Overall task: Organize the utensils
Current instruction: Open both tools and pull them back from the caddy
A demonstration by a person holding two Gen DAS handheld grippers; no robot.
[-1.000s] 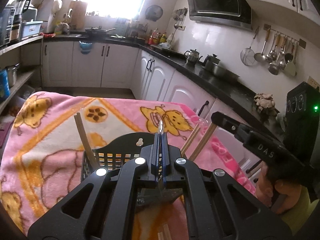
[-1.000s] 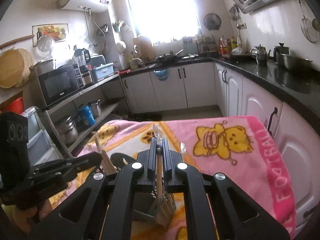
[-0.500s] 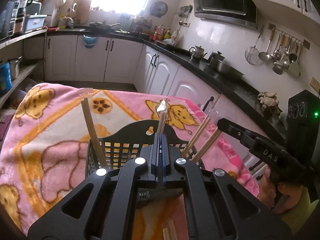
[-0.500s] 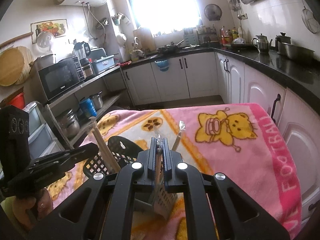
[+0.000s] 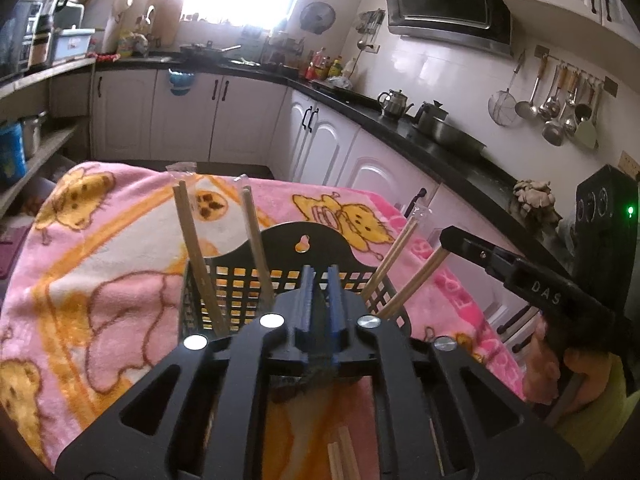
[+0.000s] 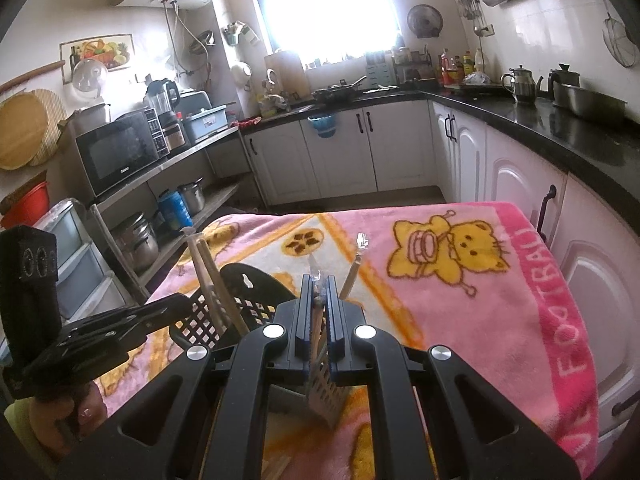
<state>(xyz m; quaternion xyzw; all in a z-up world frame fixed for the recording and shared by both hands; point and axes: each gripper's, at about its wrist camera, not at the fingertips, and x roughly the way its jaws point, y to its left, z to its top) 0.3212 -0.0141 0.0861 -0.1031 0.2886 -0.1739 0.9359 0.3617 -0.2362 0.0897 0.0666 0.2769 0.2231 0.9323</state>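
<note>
Left tongs [image 5: 320,280] just released wrapped chopsticks [image 5: 258,240] into black basket [image 5: 316,240], jaws parting slightly, empty. Right tongs [image 6: 319,292] pinch upright pair [image 6: 318,308], long axis vertical, beside basket's right; loose chopsticks [image 5: 342,456] lie near on blanket [image 5: 100,272].

A black plastic lattice basket [image 5: 304,276] with an arched back and a keyhole-shaped hanging slot stands upright on a pink cartoon-print blanket [image 5: 100,264]. Several pairs of pale wooden chopsticks in clear wrappers lean inside it: one pair [image 5: 196,256] at the left corner and another [image 5: 256,248] beside it tilt leftward, and two pairs [image 5: 404,268] at the right corner splay to the right. More loose chopsticks [image 5: 340,456] lie flat on the blanket just short of the basket.
</note>
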